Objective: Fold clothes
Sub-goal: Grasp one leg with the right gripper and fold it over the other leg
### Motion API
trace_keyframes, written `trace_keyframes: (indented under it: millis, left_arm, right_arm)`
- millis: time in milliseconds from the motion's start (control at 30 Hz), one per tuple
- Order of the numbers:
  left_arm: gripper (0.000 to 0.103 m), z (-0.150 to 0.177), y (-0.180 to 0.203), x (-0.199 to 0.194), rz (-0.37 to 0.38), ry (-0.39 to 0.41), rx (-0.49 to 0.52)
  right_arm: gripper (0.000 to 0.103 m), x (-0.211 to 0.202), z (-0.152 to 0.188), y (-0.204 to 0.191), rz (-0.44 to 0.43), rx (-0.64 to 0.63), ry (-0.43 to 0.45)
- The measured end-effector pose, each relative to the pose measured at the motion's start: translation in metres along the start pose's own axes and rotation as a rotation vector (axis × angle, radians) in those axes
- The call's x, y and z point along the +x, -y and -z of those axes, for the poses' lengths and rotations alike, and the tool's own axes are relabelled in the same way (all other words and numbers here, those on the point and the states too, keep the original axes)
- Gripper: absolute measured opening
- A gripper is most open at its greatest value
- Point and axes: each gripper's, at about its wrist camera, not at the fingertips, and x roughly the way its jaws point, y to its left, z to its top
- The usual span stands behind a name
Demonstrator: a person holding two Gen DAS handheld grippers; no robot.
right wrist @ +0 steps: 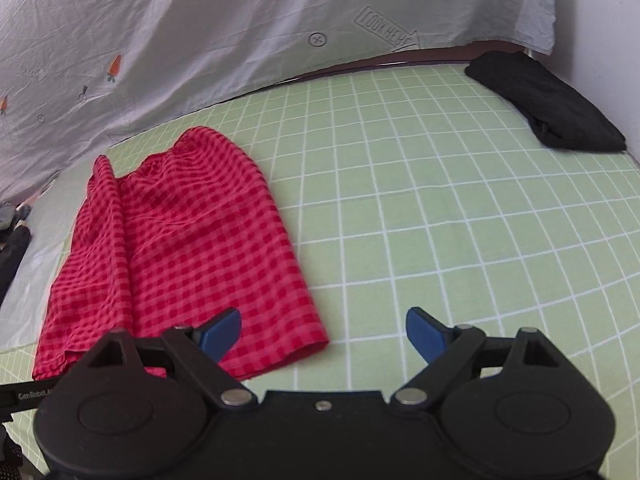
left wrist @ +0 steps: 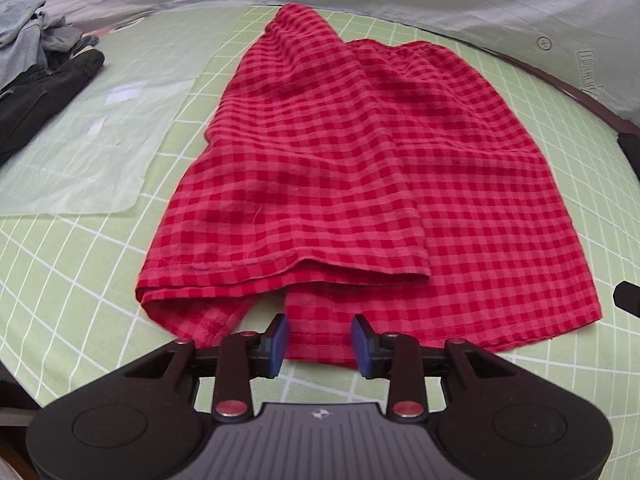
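Observation:
A red checked garment (left wrist: 340, 168) lies flat on the green grid mat (left wrist: 80, 280), one side folded over the middle and its hem towards me. My left gripper (left wrist: 320, 336) hangs just over that near hem. Its blue pads (left wrist: 280, 340) stand partly apart with cloth showing between them, and neither pad presses on it. In the right wrist view the same garment (right wrist: 180, 248) lies at the left. My right gripper (right wrist: 324, 332) is wide open above the garment's near right corner and the bare mat, holding nothing.
A heap of grey and black clothes (left wrist: 36, 68) sits at the far left, beside a clear plastic sheet (left wrist: 88, 148). A folded black garment (right wrist: 548, 100) lies at the mat's far right corner. A printed white cloth (right wrist: 240, 20) hangs behind the mat (right wrist: 440, 220).

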Motion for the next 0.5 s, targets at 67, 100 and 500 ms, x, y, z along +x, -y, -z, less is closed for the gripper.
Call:
trace_keyframes:
  millis: [67, 100, 500]
  left_arm:
    - [0.038, 0.001, -0.008, 0.006, -0.033, -0.021, -0.016]
    - [0.040, 0.002, -0.012, 0.008, -0.038, -0.028, -0.026]
    - [0.056, 0.005, -0.028, 0.010, -0.026, -0.024, -0.054]
  right_arm:
    - [0.085, 0.010, -0.001, -0.022, -0.026, -0.061, -0.034]
    - [0.081, 0.014, -0.001, -0.032, -0.047, -0.090, -0.049]
    - [0.046, 0.060, -0.003, -0.124, -0.262, -0.238, -0.180]
